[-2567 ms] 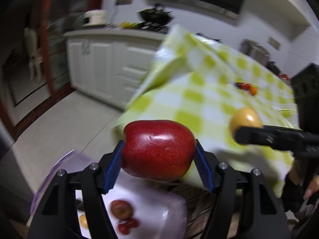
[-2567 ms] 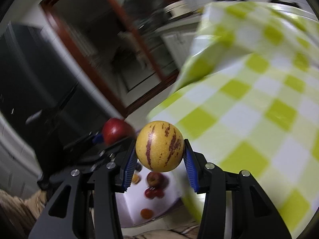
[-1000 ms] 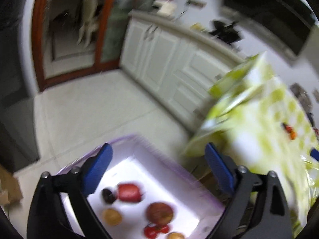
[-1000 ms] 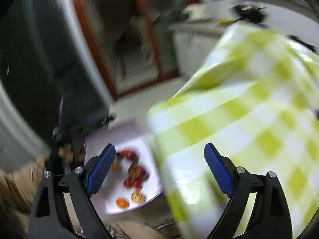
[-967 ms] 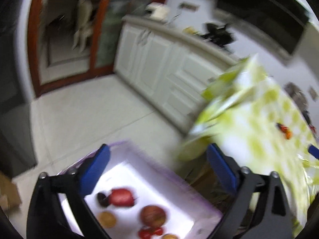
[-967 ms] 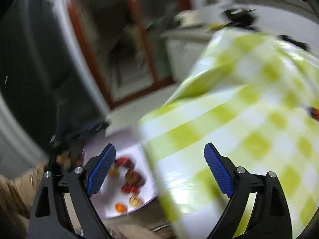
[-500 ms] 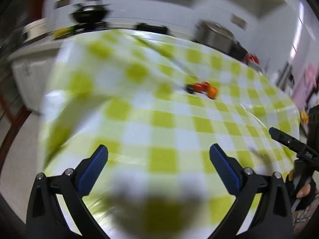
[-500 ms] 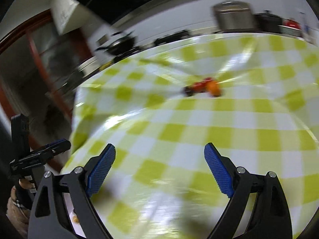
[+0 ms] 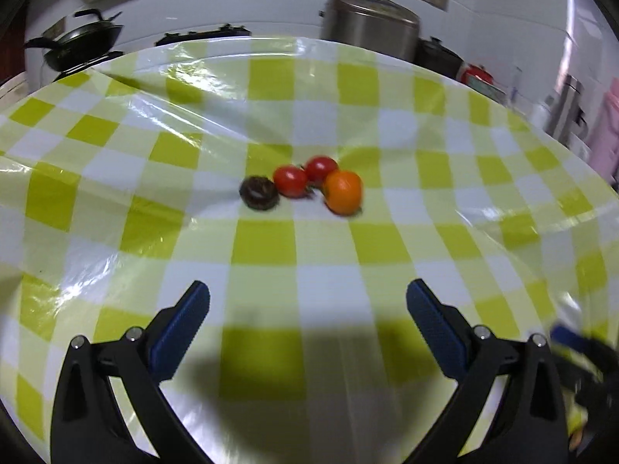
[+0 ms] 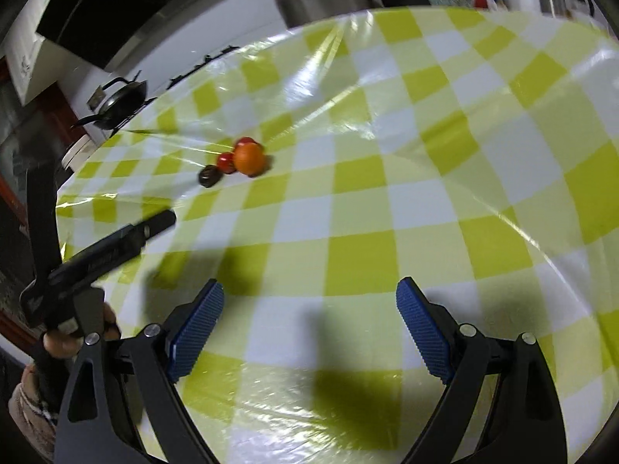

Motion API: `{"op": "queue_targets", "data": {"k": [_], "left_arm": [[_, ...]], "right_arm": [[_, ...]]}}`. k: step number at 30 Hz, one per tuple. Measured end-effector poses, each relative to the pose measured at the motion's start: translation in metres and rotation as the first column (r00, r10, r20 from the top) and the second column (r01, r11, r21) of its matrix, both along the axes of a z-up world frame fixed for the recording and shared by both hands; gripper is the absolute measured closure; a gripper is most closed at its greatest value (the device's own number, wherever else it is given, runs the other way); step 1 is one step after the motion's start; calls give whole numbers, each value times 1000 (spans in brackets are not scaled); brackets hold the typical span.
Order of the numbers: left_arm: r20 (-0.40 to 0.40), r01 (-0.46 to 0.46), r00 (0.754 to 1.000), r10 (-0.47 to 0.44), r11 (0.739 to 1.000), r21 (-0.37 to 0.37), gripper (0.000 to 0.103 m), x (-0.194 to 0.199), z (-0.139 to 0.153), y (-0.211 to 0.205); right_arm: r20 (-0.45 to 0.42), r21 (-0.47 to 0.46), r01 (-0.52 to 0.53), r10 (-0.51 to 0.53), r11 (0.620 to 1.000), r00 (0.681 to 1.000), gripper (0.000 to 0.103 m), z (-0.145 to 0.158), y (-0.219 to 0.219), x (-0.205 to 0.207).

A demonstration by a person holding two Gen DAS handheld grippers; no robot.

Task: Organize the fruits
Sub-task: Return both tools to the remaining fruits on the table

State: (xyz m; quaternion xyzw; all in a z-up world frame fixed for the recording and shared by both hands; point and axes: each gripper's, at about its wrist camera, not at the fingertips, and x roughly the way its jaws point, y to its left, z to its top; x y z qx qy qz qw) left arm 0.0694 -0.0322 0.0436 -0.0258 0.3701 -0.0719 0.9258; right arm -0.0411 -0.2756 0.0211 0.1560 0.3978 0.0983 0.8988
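Four small fruits sit huddled together toward the far middle of the desk, which is covered in a glossy yellow-green and white checked plastic cloth: a round orange fruit, two shiny red cherry tomatoes just behind and beside it, and a dark, wrinkled-looking fruit at the left end of the cluster, too blurred to identify with confidence. The left hand-held gripper and the right hand-held gripper both hover near the desk's front edge, jaws spread wide and empty, well apart from the fruit. All four look light and round, likely to roll or skid on the slick cloth. The tomatoes are probably thin-skinned and soft, wanting a gentle squeeze across the widest part; the orange one looks firmer and easiest to take first.
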Motion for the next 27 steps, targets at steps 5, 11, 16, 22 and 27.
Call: {"op": "queue_targets", "data": {"k": [5,11,16,22,27], "left_arm": [[42,-77,996,78,997,-10,1,19,-9,14],[27,-83,996,84,996,-20,1,43,-3,28],[-12,-109,994,109,994,-15,1,69,-14,36],[15,-106,994,107,993,-47,1,63,-14,41],[-34,-143,990,140,983,-113,1,70,-21,54]], "right_arm": [[-43,7,9,-9,1000,999,15,-15,-6,14],[-64,11,-2,3,1000,998,15,-16,2,31],[-67,-36,-39,37,999,997,15,-5,24,54],[-16,-77,-42,41,996,999,15,1,47,102],[1,-45,-34,34,998,999,15,-7,59,152]]}}
